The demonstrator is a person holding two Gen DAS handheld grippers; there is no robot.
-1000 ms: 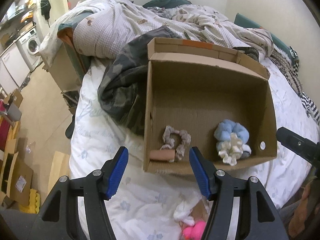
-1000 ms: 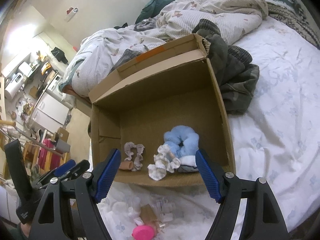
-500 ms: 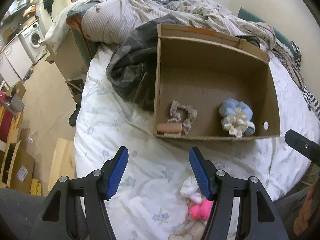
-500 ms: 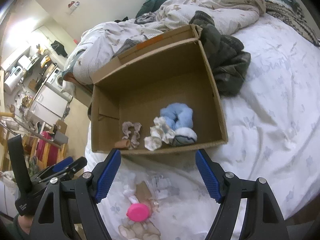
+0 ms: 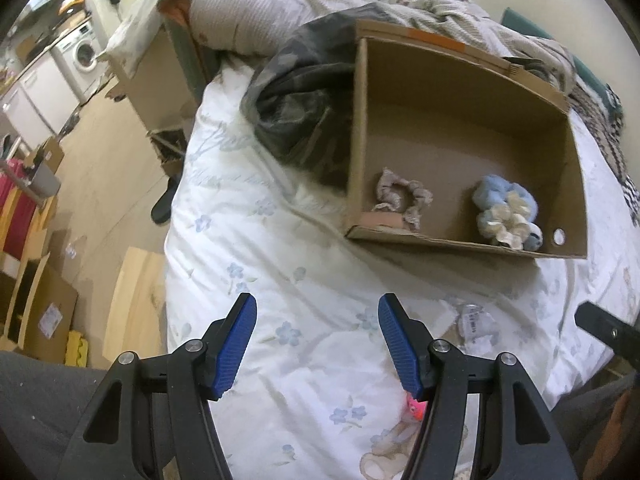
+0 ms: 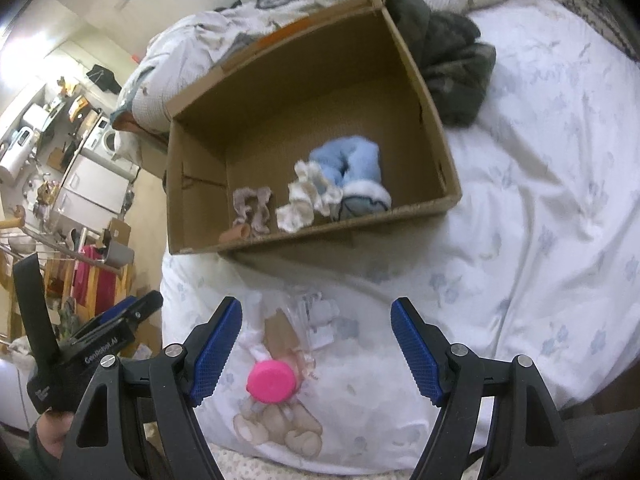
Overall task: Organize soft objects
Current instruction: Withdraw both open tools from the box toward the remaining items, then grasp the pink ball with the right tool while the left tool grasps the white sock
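Note:
An open cardboard box [image 5: 568,152] [image 6: 420,92] lies on the white flowered bed. Inside it are a beige scrunchie [image 5: 400,196] [image 6: 252,208], a small tan roll [image 6: 234,234], a blue fluffy scrunchie [image 5: 500,196] [image 6: 352,164] and a cream frilly one [image 5: 506,224] [image 6: 306,200]. On the sheet in front of the box lies a pile with a pink round item [image 6: 270,380] [image 5: 414,406], white soft pieces and clear packets [image 6: 316,316]. My left gripper [image 5: 316,344] is open and empty over bare sheet. My right gripper [image 6: 316,344] is open and empty, just above the pink item.
A dark camouflage garment [image 5: 296,108] [image 6: 448,60] lies by the box. A rumpled duvet [image 5: 256,12] is heaped behind. The bed's left edge drops to a floor with cartons [image 5: 36,312] and a washing machine [image 5: 82,56]. A teddy print [image 6: 280,426] is on the near sheet.
Both grippers have pulled back from the box toward the near edge of the bed. The box now looks farther away, and the pile with the pink item sits between the right gripper's fingers.

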